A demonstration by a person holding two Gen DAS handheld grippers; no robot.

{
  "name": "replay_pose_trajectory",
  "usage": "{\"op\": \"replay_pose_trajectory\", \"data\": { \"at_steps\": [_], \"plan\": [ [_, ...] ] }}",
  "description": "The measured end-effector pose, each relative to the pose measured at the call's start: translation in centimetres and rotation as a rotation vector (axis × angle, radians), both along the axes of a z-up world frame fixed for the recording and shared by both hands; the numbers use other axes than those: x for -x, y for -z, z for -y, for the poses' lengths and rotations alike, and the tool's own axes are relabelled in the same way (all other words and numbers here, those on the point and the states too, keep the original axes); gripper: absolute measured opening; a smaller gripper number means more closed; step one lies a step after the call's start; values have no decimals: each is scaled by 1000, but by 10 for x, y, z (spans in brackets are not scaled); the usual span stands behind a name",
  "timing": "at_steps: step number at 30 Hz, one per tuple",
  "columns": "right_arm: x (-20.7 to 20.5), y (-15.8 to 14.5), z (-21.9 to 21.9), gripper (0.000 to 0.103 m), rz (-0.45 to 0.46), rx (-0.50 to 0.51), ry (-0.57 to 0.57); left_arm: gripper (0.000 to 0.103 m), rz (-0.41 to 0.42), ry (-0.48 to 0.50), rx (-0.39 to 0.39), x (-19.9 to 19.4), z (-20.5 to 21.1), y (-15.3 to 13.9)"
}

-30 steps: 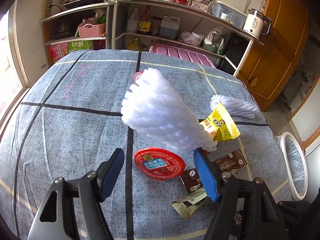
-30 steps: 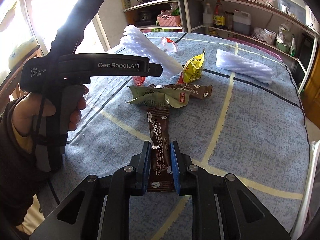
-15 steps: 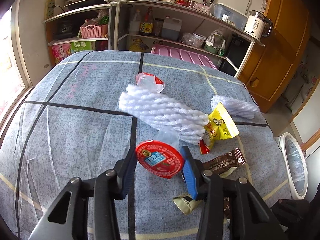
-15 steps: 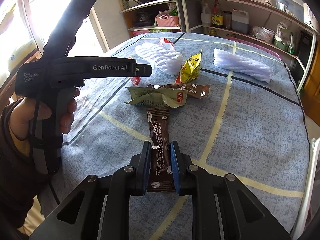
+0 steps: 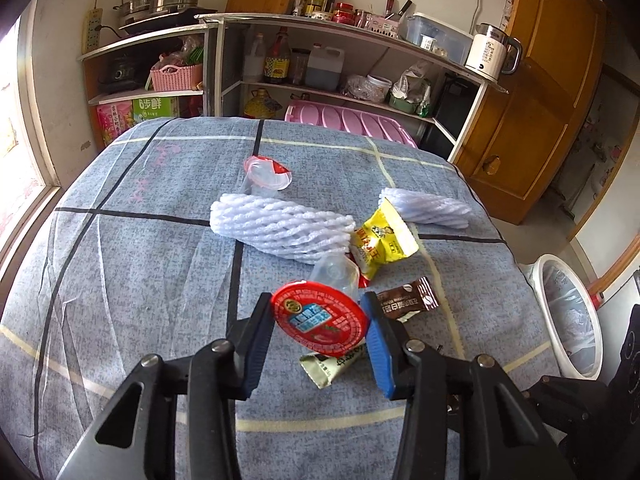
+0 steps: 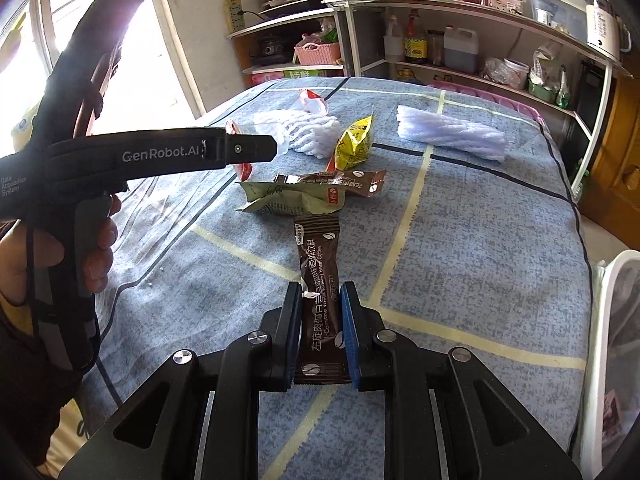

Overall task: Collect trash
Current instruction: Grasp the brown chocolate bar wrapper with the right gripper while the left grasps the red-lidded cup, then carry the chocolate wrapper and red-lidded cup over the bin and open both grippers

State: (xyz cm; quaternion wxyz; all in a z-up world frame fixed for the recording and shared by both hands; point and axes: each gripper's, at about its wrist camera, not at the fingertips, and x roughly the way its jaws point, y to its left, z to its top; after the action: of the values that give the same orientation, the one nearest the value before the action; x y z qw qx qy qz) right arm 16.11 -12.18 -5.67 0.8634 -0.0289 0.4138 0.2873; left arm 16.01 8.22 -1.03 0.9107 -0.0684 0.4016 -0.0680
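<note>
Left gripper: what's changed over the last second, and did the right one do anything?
The left gripper dropped the white foam net onto the bedspread, then closed on the red-lidded cup and began lifting it. The right gripper stayed shut on the brown coffee sachet; the other wrappers kept their places.

This is a home. Behind the bed (image 5: 120, 280) stand shelves (image 5: 340, 96) with oil bottles (image 5: 276, 60), pots (image 5: 160, 4) and a kettle (image 5: 492, 54). Right of the shelves is a wooden door (image 5: 532, 92).
</note>
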Motion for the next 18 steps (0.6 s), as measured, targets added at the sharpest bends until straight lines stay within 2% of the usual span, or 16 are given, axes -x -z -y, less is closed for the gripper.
{"op": "replay_pose_trajectory", "data": {
  "at_steps": [10, 18],
  "plan": [
    [13, -18, 33, 20, 59, 4, 91, 46, 40, 28, -7, 20, 24, -16],
    [22, -29, 70, 20, 88, -13, 176, 46, 74, 104, -24, 31, 64, -30]
  ]
}}
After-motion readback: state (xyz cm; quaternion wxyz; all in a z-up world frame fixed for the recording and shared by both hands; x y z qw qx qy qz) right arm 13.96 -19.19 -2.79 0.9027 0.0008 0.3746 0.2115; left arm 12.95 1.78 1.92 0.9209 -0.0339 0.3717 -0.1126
